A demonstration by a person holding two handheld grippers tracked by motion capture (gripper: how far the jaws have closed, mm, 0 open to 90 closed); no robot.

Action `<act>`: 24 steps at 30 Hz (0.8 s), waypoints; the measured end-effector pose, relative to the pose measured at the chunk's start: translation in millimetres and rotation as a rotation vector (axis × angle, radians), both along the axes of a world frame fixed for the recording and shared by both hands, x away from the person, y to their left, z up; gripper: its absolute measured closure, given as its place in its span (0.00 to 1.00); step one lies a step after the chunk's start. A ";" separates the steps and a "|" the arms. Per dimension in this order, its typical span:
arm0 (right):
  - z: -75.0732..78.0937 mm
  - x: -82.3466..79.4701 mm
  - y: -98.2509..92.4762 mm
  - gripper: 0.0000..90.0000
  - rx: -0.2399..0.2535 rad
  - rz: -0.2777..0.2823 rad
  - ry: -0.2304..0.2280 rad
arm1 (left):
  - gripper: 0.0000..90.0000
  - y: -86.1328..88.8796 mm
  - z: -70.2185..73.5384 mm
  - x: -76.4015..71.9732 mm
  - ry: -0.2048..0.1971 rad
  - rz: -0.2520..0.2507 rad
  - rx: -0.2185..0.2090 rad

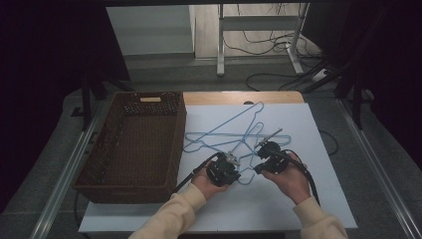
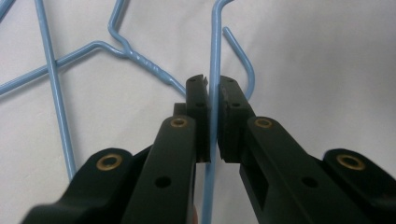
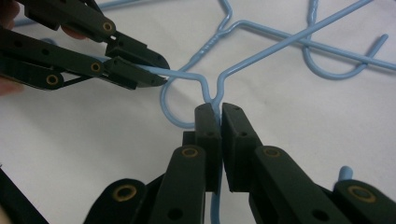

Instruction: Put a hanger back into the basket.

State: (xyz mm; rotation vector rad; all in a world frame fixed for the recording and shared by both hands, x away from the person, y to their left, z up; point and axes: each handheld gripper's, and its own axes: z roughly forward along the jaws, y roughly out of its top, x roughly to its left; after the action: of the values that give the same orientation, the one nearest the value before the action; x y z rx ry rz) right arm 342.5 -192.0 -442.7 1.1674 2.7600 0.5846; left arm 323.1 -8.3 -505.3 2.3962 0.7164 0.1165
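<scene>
White surface (image 1: pixel 278 199) carries a brown wicker basket (image 1: pixel 134 144) at 9 o'clock, open top up, probably the destination for what is being sorted. At centre lies a tangle of light-blue wire hangers (image 1: pixel 234 134), hooks and bars interlocked, so none lifts free alone. Left gripper (image 1: pixel 230 160), at 6 o'clock of the tangle, is clamped on one hanger wire (image 2: pixel 215 70) running straight between its pads. Right gripper (image 1: pixel 263 149), just beside it at 3 o'clock, is closed on a hanger neck (image 3: pixel 215 105) below the twist. Judgement: two separate holds allow pulling the hangers apart.
</scene>
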 end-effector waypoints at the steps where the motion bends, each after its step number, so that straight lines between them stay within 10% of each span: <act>1: 0.7 -0.1 -0.4 0.94 0.004 0.000 -0.007 | 0.95 0.2 0.6 -0.5 0.000 0.001 -0.001; 10: 36.6 -5.2 -38.3 0.49 0.312 -0.062 -0.239 | 0.96 8.8 8.1 -1.9 -0.022 0.032 -0.023; 17: 41.2 -10.4 -75.4 0.38 0.446 -0.107 -0.335 | 0.96 22.5 19.3 -1.2 -0.044 0.081 -0.061; 24: 32.4 -13.2 -88.8 0.37 0.457 -0.103 -0.367 | 0.96 32.7 33.0 -3.1 -0.072 0.112 -0.088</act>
State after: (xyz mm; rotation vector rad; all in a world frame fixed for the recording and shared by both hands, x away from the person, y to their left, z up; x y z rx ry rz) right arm 329.3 -280.8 -410.3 1.1232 2.3056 1.3165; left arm 320.0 24.5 -472.3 2.2570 0.8051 0.2123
